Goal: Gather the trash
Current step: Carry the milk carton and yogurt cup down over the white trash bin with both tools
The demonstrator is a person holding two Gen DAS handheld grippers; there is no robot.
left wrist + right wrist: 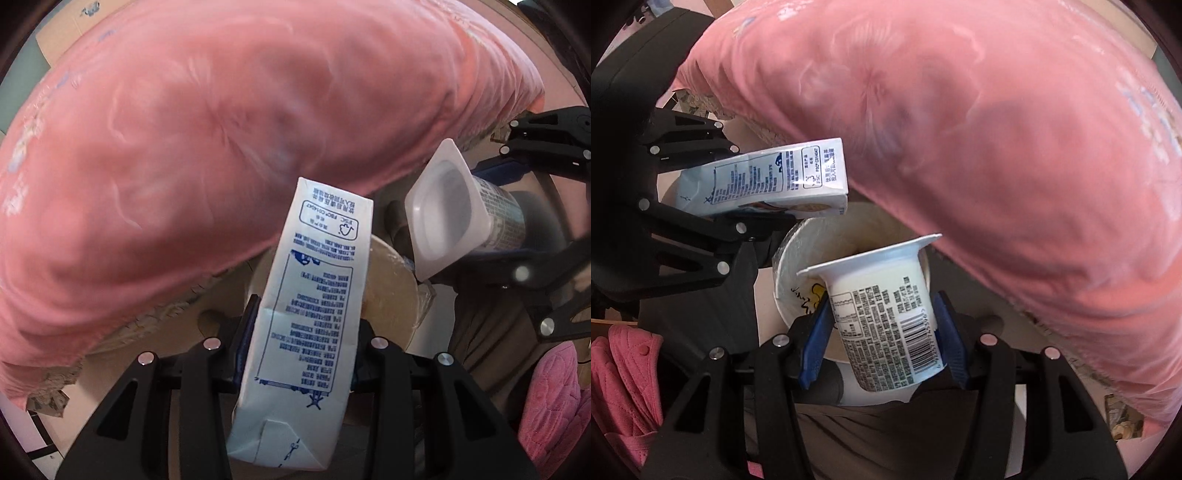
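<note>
My left gripper (299, 354) is shut on a white milk carton (306, 321) with blue print, held upright between its blue pads. My right gripper (882, 332) is shut on a white yogurt cup (886, 314) with a barcode label, its open mouth facing away. The carton also shows in the right wrist view (768, 181), held by the left gripper at the left. The cup shows in the left wrist view (454, 225) at the right. Both items hang over a round white bin (798, 240) lined with a bag, seen as a beige rim (391, 288) behind the carton.
A big pink quilt (221, 147) on a bed fills the upper part of both views (1015, 147) and overhangs the bin. Pink slippers (624, 384) and brown trousers (886, 443) show at the bottom. Pale floor lies around the bin.
</note>
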